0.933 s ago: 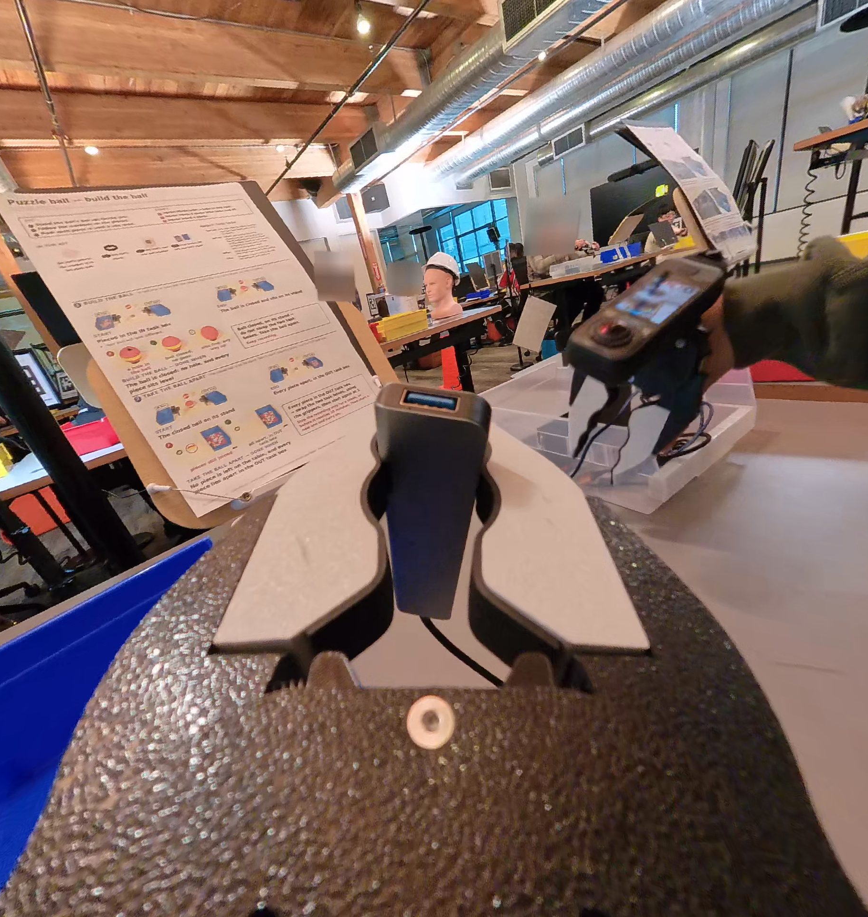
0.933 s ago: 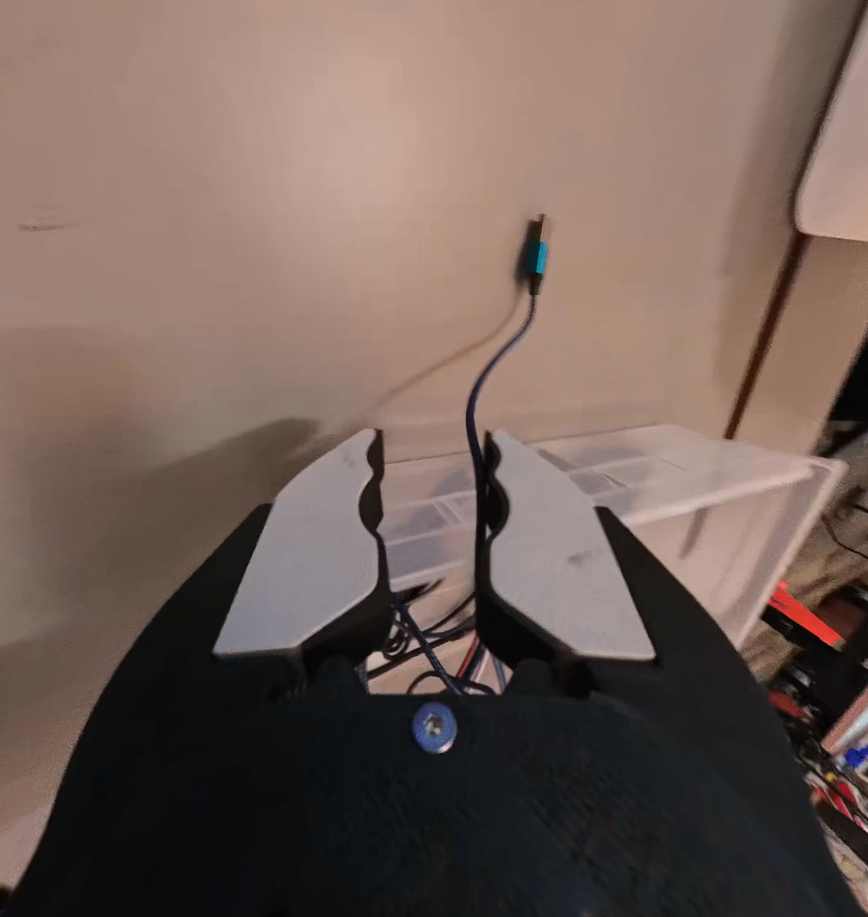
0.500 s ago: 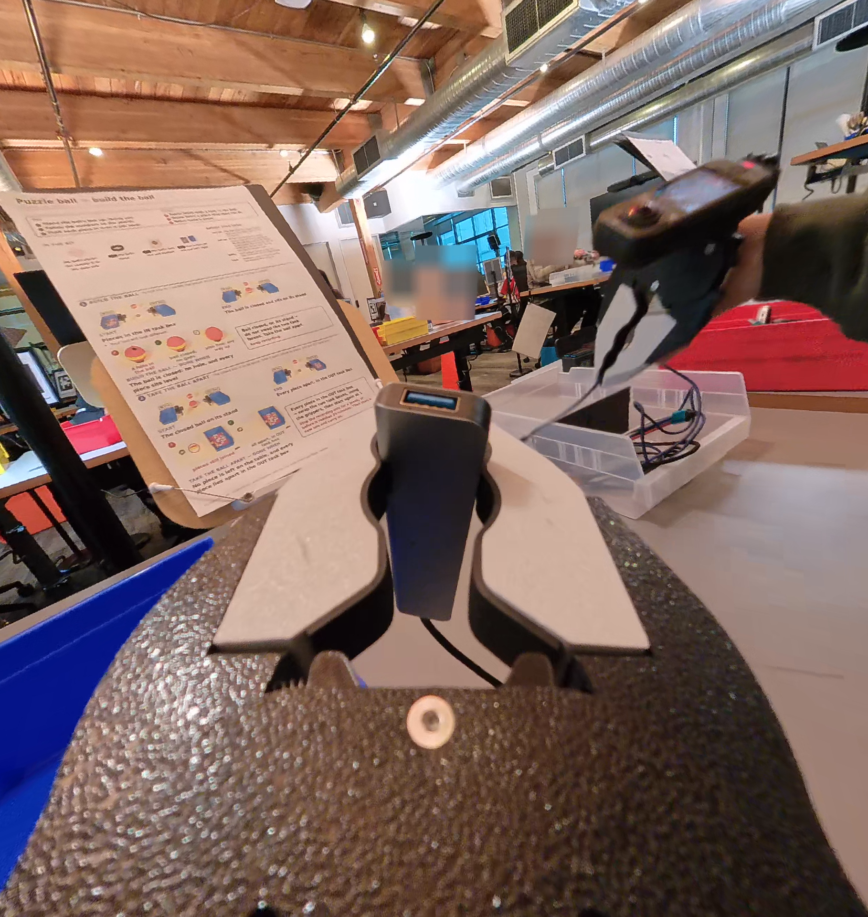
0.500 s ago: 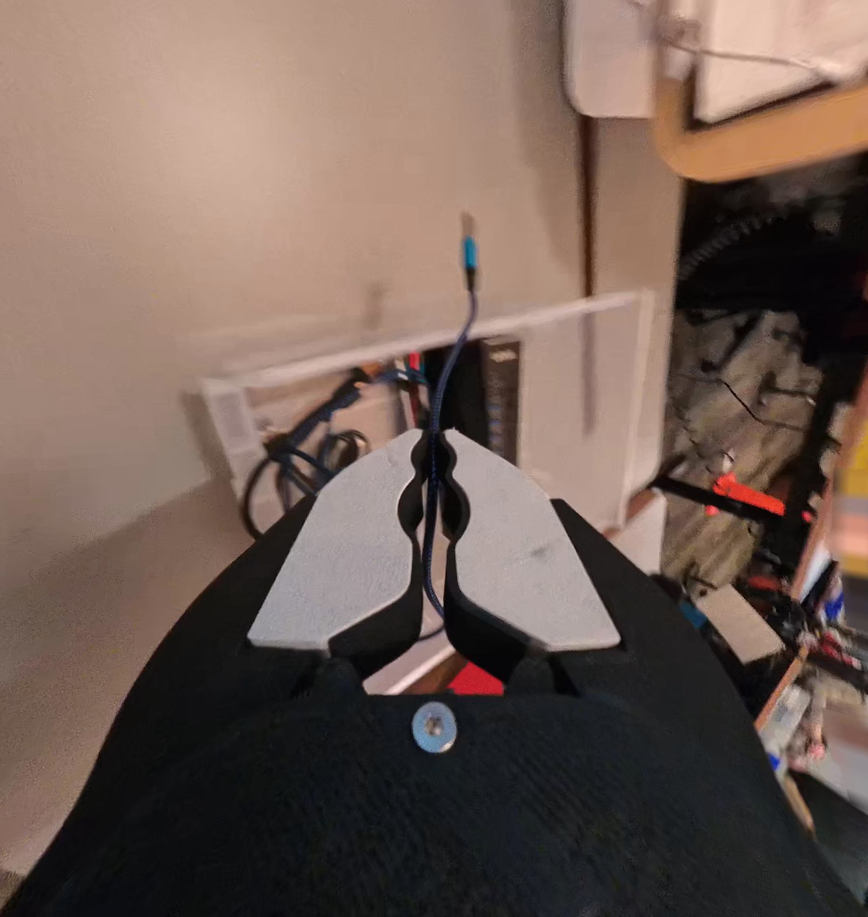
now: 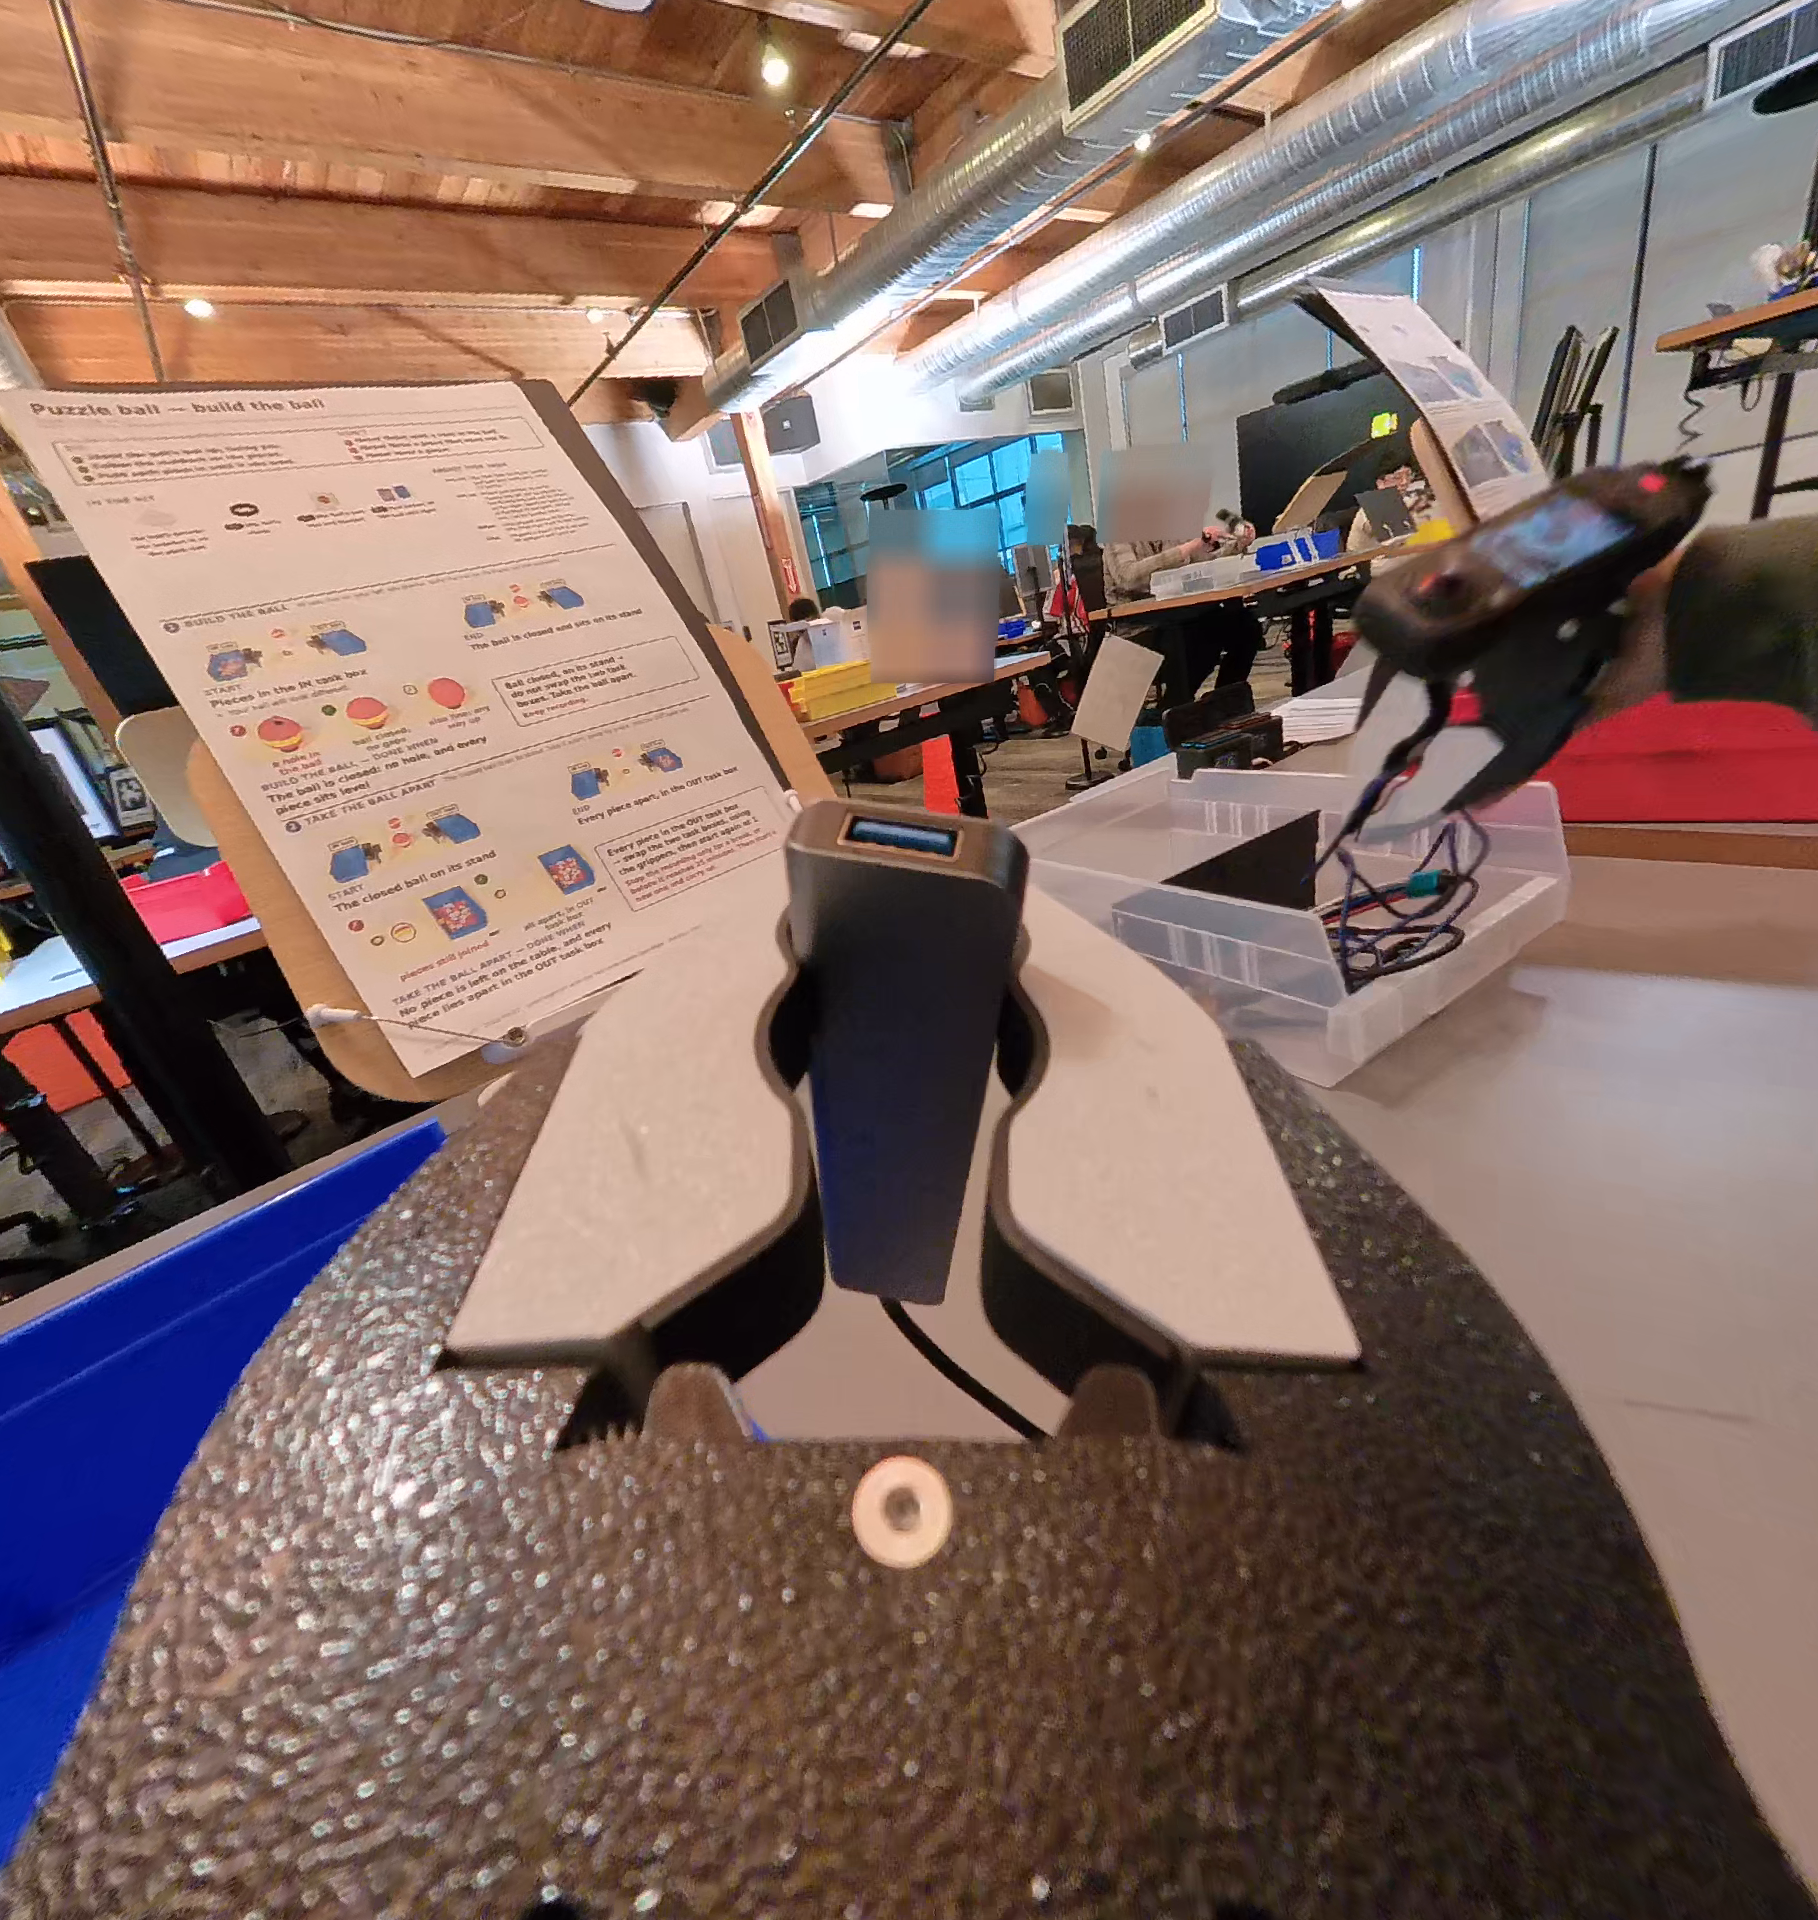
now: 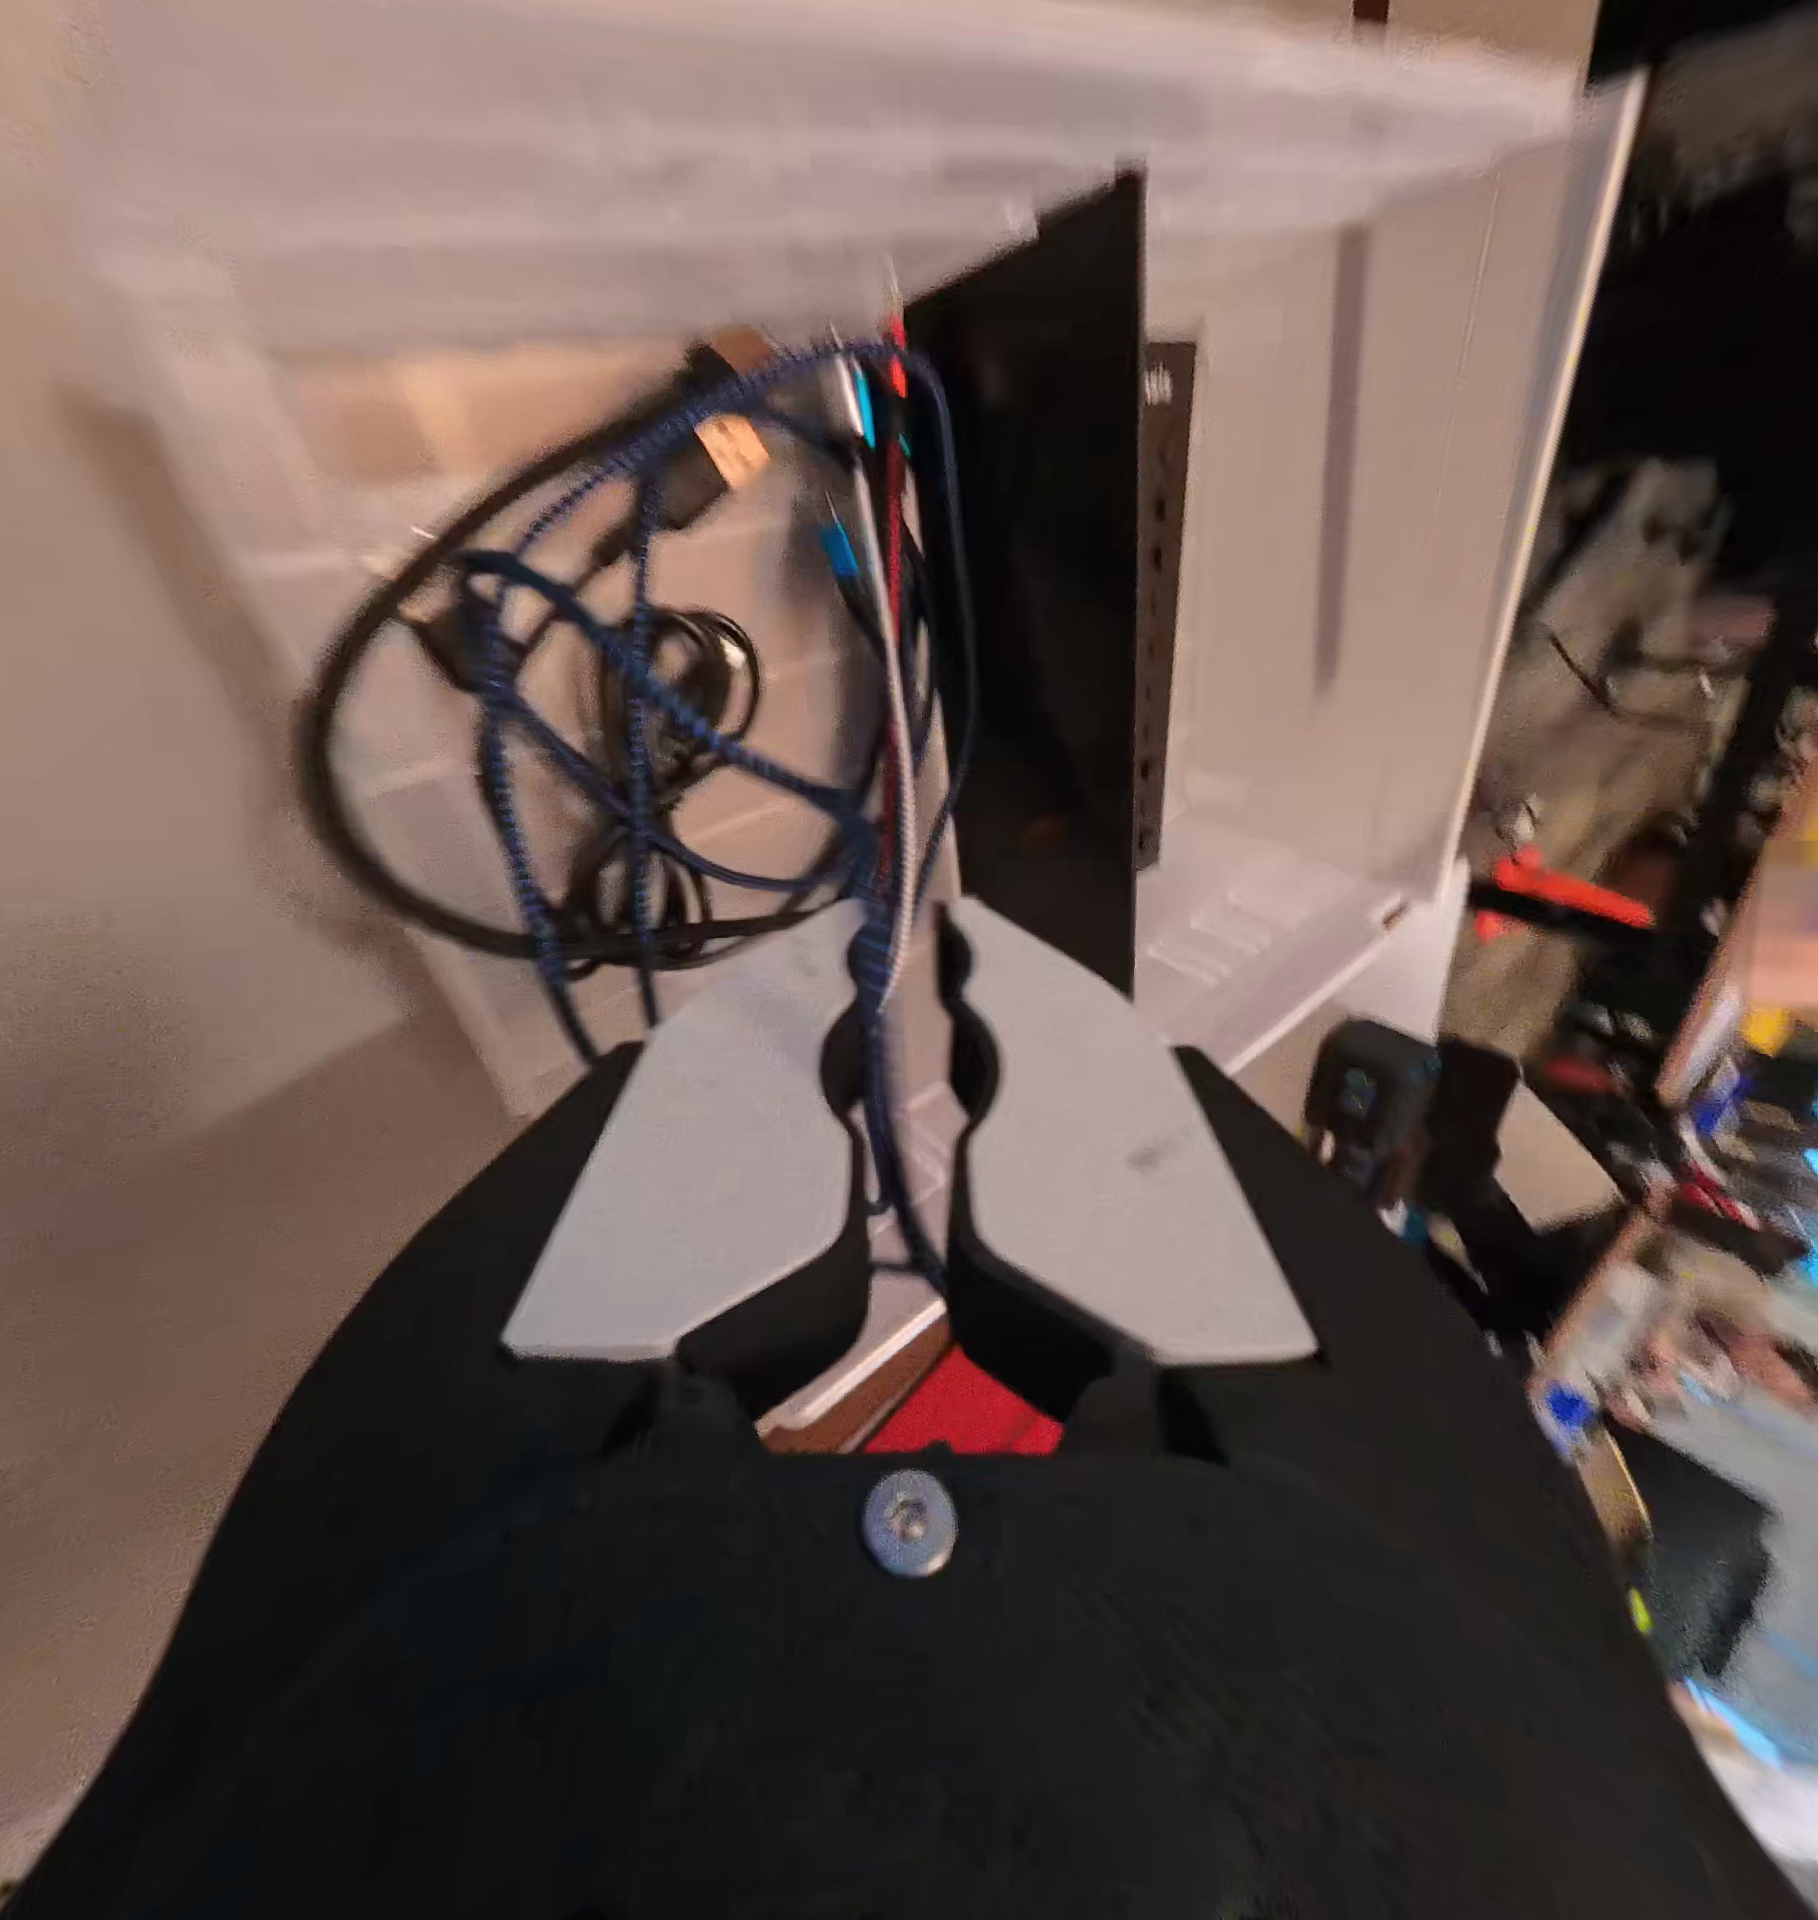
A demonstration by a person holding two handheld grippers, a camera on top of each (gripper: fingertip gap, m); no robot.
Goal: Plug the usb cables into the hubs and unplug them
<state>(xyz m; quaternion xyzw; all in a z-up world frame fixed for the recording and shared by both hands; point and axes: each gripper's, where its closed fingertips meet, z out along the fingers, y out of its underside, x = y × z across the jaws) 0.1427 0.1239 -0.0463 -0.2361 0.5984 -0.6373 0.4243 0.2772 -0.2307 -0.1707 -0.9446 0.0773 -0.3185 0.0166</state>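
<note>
My left gripper (image 5: 903, 935) is shut on a dark grey USB hub (image 5: 900, 1060), held upright with its blue port facing away from me. My right gripper (image 5: 1424, 769) hovers over a clear plastic tray (image 5: 1248, 966) at the right. In the right wrist view its jaws (image 6: 900, 920) stand slightly apart, and a blue braided USB cable (image 6: 879, 1039) runs loosely through the gap. The cable leads down into a tangle of cables (image 6: 614, 727) in the tray (image 6: 1300, 935). A black hub (image 6: 1040, 571) stands in the tray beside them. This view is motion-blurred.
A blue bin (image 5: 105, 1455) sits at my left. A tilted instruction sheet on a board (image 5: 417, 707) stands behind the hub. A red bin (image 5: 1715, 758) lies behind the tray. The grey table (image 5: 1611, 1195) stretches to the right. There is about 40 centimeters between the tips of the two grippers.
The right gripper has come down toward the tray with the blue cable, and its jaws have parted. The cable's plug end now lies among the tray's cables. The left gripper has not moved.
</note>
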